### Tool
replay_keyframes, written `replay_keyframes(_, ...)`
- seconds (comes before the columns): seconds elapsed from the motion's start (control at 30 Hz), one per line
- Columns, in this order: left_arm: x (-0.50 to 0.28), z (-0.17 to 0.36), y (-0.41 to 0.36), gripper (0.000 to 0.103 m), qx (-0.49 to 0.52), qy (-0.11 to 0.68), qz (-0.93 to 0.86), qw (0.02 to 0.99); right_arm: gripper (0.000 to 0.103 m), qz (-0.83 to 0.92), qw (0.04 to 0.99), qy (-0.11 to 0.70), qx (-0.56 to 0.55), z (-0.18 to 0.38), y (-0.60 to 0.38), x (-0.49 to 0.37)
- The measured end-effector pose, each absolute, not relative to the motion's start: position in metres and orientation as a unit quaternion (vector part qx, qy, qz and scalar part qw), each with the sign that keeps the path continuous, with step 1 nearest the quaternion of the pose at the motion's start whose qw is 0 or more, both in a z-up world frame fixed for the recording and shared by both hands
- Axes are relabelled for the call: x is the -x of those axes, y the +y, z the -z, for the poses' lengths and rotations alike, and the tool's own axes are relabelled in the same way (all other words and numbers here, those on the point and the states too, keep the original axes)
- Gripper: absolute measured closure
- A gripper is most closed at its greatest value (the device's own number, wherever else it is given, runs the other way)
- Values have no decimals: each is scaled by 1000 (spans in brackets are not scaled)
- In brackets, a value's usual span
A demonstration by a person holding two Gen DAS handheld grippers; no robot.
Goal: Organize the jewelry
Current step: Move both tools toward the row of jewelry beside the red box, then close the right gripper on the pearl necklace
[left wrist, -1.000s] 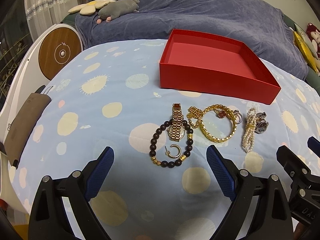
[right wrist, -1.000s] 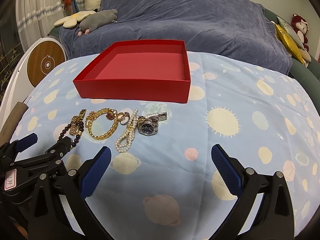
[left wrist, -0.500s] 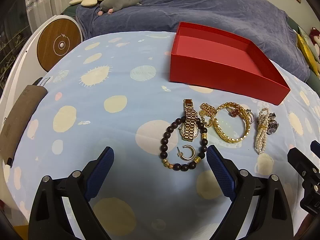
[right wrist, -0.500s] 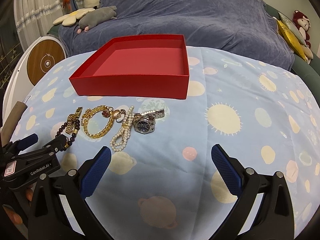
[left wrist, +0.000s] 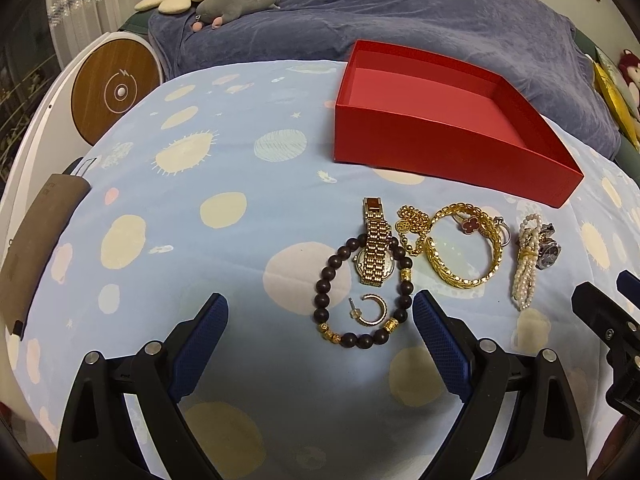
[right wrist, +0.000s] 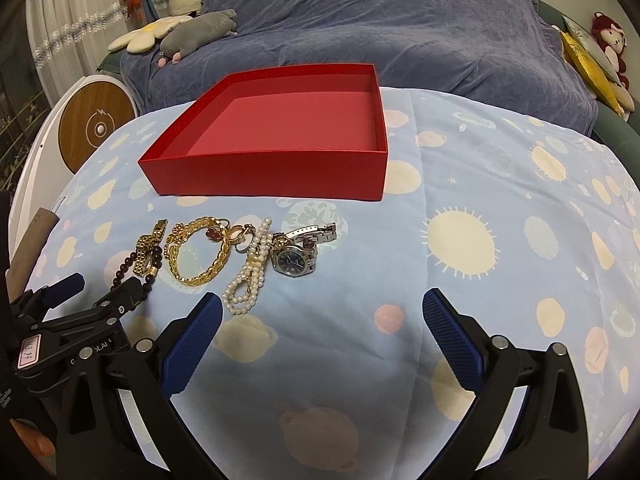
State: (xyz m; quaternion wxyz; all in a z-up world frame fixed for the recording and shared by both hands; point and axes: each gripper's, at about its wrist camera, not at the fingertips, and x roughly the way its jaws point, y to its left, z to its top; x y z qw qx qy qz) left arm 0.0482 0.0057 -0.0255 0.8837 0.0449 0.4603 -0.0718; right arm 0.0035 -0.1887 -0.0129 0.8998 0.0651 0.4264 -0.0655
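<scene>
An empty red box (left wrist: pixel 440 140) (right wrist: pixel 280 172) stands on the blue patterned cloth. In front of it lies a row of jewelry: a dark bead bracelet (left wrist: pixel 326 276) around a gold hoop earring (left wrist: pixel 374 312), a gold watch (left wrist: pixel 376 252), a gold chain bracelet (left wrist: pixel 464 248) (right wrist: pixel 200 256), a pearl strand (left wrist: pixel 526 272) (right wrist: pixel 248 276) and a silver watch (right wrist: pixel 298 258). My left gripper (left wrist: pixel 320 320) is open and empty just short of the bead bracelet. My right gripper (right wrist: pixel 322 320) is open and empty, near the pearl strand.
A blue sofa (right wrist: pixel 380 20) with plush toys (left wrist: pixel 236 0) runs behind the table. A round wooden-faced device (left wrist: pixel 116 92) stands at the left. A brown pouch (left wrist: pixel 36 240) lies at the cloth's left edge. The left gripper shows in the right wrist view (right wrist: pixel 80 312).
The left gripper has shifted left, so the jewelry and box sit further right in its view. The right gripper has risen slightly. Both stay open.
</scene>
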Motion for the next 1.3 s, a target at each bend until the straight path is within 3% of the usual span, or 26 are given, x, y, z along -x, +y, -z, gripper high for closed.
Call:
replay_keyframes(0.57,-46,21,10,12,-48,455,71,886,6,51,905,419,-52,15,-175,-11)
replay_keyframes(0.73,-47,17,23,12,-32,456,55,888,35,30,904,422,-67,16,-170,-16)
replay_keyframes(0.97,-46,14,41,12,-23,452,53,890,45,5,894,443,-69,32,-156,-28)
replay_keyframes(1.03,-44,14,44,12,-22,453,55,890,53,0,891,449,-70,37,-154,-34)
replay_keyframes(1.2,-41,17,49,12,-23,454,59,889,55,4,895,442,-59,39,-152,-43)
replay_keyframes(1.3,-41,19,47,12,-22,458,63,887,76,10,897,439,-50,40,-153,-45)
